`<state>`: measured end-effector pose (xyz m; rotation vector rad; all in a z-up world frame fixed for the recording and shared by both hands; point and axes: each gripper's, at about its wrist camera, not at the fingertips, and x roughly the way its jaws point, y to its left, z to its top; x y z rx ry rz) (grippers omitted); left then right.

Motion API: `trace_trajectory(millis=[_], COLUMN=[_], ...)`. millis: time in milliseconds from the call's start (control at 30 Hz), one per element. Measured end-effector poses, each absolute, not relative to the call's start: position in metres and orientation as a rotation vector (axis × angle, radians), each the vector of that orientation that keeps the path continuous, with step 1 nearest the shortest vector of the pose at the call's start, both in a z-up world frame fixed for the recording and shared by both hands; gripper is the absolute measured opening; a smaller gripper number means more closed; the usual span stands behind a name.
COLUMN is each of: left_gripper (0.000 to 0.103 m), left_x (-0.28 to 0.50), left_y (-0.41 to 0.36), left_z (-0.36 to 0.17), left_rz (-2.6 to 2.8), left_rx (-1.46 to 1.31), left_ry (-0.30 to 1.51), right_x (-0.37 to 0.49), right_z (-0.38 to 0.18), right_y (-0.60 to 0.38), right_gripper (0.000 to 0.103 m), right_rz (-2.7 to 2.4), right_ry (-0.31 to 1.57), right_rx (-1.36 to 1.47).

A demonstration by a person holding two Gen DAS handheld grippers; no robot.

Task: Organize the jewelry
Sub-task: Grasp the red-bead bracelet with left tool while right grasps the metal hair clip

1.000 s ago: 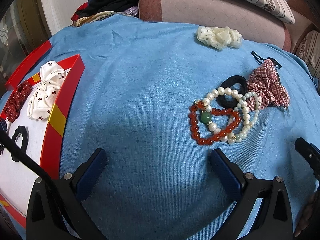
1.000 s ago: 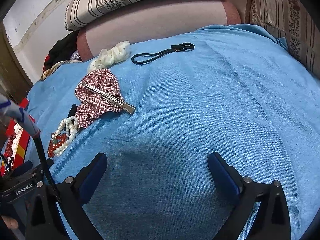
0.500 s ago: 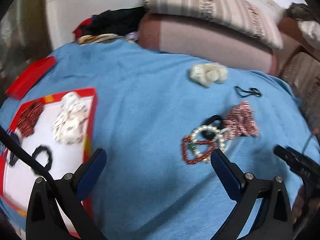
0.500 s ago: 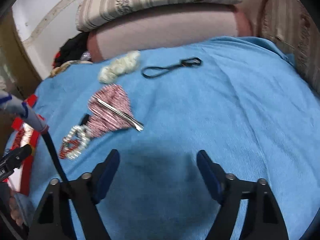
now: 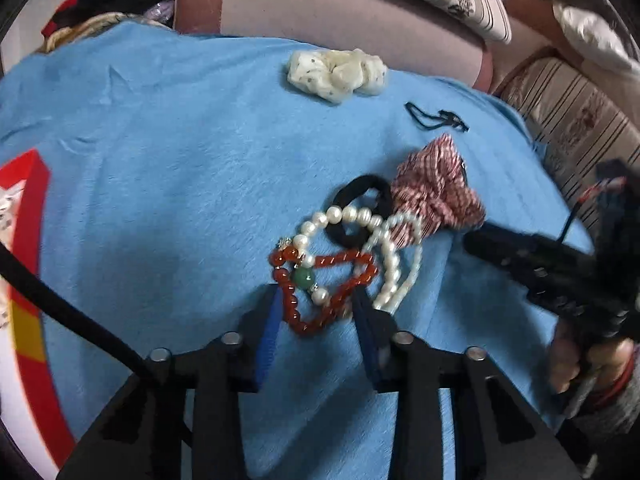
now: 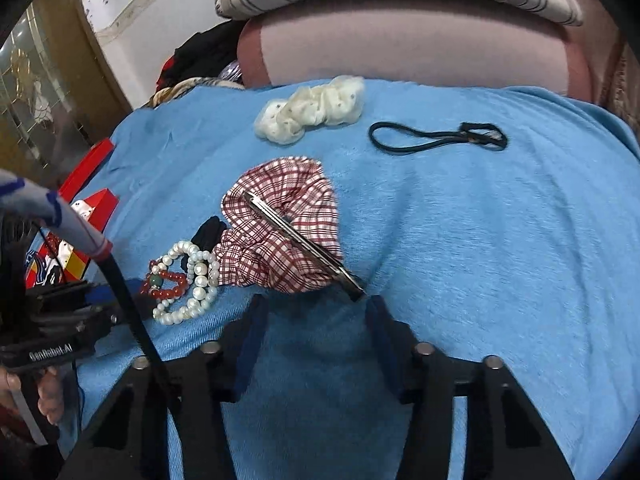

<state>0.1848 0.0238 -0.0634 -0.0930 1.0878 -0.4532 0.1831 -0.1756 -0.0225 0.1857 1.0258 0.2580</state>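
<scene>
Red bead bracelet (image 5: 320,284) is the reference. Left gripper (image 5: 316,304) has narrow jaws straddling its near end, not yet closed on it. Pearl strands (image 5: 394,256) and black hair tie (image 5: 362,208) lie tangled with it; plaid scrunchie (image 6: 280,224) with metal clip (image 6: 304,248) just beyond, cream scrunchie (image 6: 312,114) and black cord (image 6: 436,138) farther off. Right gripper (image 6: 312,312), jaws part-open and empty, sits at the clip's tip. Red tray (image 5: 28,240), well left, contents mostly out of frame. By my read, most is still unsorted.
</scene>
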Motion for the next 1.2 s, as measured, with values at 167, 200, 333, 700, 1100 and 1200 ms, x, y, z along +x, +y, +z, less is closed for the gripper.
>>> trace_trajectory(millis=[167, 200, 333, 700, 1100, 1200], left_gripper=[0.007, 0.007, 0.007, 0.046, 0.007, 0.007], left_x=[0.181, 0.177, 0.167, 0.161, 0.164, 0.153], left_y=[0.034, 0.040, 0.066, 0.078, 0.054, 0.051], left_z=[-0.052, -0.047, -0.037, -0.045, -0.063, -0.052], left_rz=[-0.386, -0.370, -0.283, -0.283, -0.423, -0.412], left_rx=[-0.118, -0.116, -0.092, -0.100, -0.086, -0.050], left_ry=[1.060, 1.048, 1.028, 1.032, 1.081, 1.052], right_x=[0.180, 0.175, 0.158, 0.175, 0.210, 0.188], right_z=[-0.021, -0.018, -0.012, -0.019, -0.030, -0.023], right_y=[-0.194, -0.201, -0.222, -0.194, -0.182, -0.196], right_gripper=[0.003, 0.002, 0.002, 0.052, 0.012, 0.012], right_rz=[0.201, 0.181, 0.100, 0.221, 0.273, 0.260], right_ry=[1.017, 1.009, 0.990, 0.998, 1.023, 1.020], right_rx=[0.253, 0.256, 0.228, 0.142, 0.061, 0.126])
